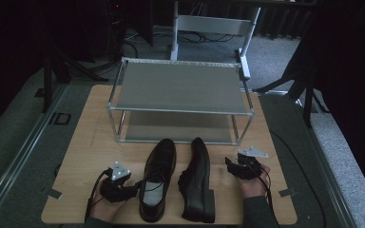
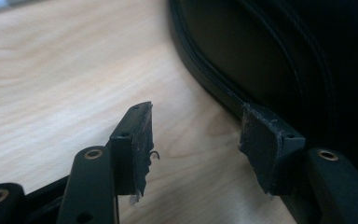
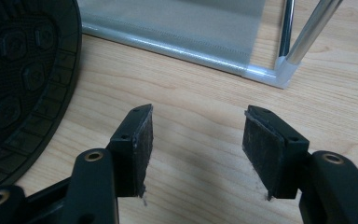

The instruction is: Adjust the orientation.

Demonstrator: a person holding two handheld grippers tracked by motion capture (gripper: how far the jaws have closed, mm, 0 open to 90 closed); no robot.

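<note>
Two black dress shoes lie on the wooden table [image 1: 85,156]. The left shoe [image 1: 158,183] stands upright with its opening up; the right shoe [image 1: 197,183] lies tipped on its side. My left gripper [image 1: 133,186] rests open just left of the left shoe [image 2: 279,60], its jaws wide apart with bare wood between them. My right gripper [image 1: 229,164] is open to the right of the tipped shoe, whose ribbed sole [image 3: 18,79] shows at the left in the right gripper view. Nothing sits between its pads [image 3: 137,149].
A two-tier metal shoe rack [image 1: 180,88] with grey fabric shelves stands behind the shoes; its lower shelf and corner post [image 3: 284,70] lie just ahead of my right gripper. The table's front edge [image 1: 171,222] is close to both hands. Dark floor and stands surround the table.
</note>
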